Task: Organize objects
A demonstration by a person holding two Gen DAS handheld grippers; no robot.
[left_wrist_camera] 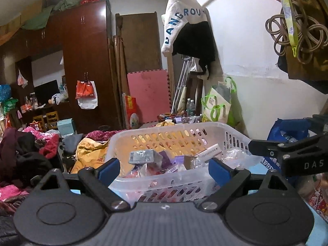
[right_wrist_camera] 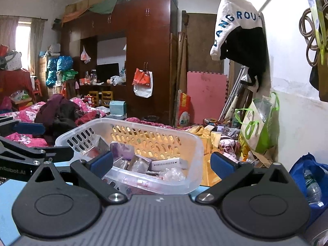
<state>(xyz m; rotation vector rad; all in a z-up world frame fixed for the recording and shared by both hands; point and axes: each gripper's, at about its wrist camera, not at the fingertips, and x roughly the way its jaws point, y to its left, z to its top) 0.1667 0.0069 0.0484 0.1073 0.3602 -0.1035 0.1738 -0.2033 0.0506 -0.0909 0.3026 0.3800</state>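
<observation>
A translucent white plastic basket (left_wrist_camera: 231,132) (right_wrist_camera: 196,155) with slotted walls stands right in front of both grippers. It holds several small boxes and plastic packets, among them a grey box (left_wrist_camera: 141,156), a purple box (right_wrist_camera: 121,150) and a white box with dark print (right_wrist_camera: 169,163). My left gripper (left_wrist_camera: 164,169) is open, its blue pads spread wide over the basket's near rim, with nothing pinched between them. My right gripper (right_wrist_camera: 162,163) is open too, its pads apart at the basket's near right corner. In the left wrist view the right gripper's black arm (left_wrist_camera: 287,149) reaches in from the right.
A light blue surface (right_wrist_camera: 8,192) lies under the basket. Behind it a bed is heaped with clothes (left_wrist_camera: 30,149) and a yellow cloth (left_wrist_camera: 90,153). A green and white bag (right_wrist_camera: 256,127) leans on the white wall. A blue bag with bottles (right_wrist_camera: 309,176) sits at right. Dark wardrobes (right_wrist_camera: 147,51) stand at the back.
</observation>
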